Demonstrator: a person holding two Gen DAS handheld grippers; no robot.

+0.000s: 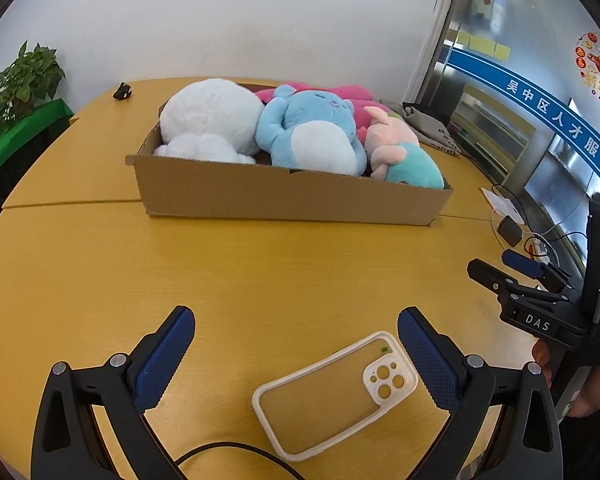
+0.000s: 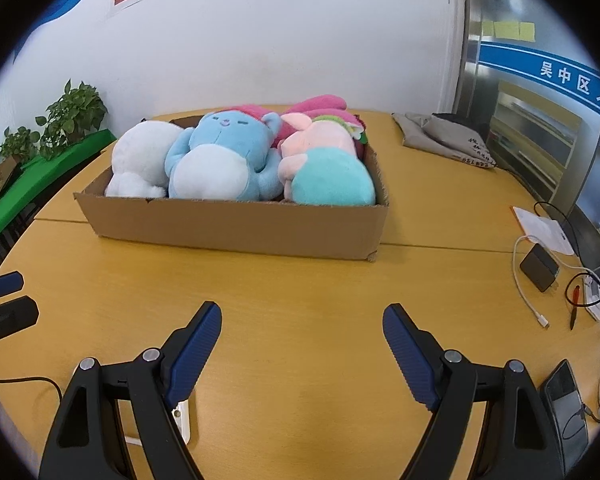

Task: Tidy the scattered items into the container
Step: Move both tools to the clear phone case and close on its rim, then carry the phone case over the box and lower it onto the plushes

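Note:
A cardboard box [image 1: 288, 196] [image 2: 236, 226] stands mid-table, packed with plush toys: a white one [image 1: 210, 120] [image 2: 140, 160], a blue one [image 1: 312, 128] [image 2: 220, 160], a pink-and-teal one [image 1: 404, 152] [image 2: 328, 172] and a magenta one [image 1: 348, 92] [image 2: 320, 106] behind. My left gripper [image 1: 296, 320] is open and empty, well short of the box. A clear phone case [image 1: 336, 392] lies flat between its fingers, toward the right one. My right gripper [image 2: 302, 316] is open and empty over bare table; it also shows in the left wrist view [image 1: 496, 266].
A grey cloth bag [image 2: 448, 140] lies at the back right. A charger block [image 2: 538, 266], white cable [image 2: 526, 296], paper [image 2: 544, 230] and a phone [image 2: 564, 404] sit at the right edge. A small black object [image 1: 122, 91] lies at the far left. Plants [image 2: 72, 114] stand beyond the table.

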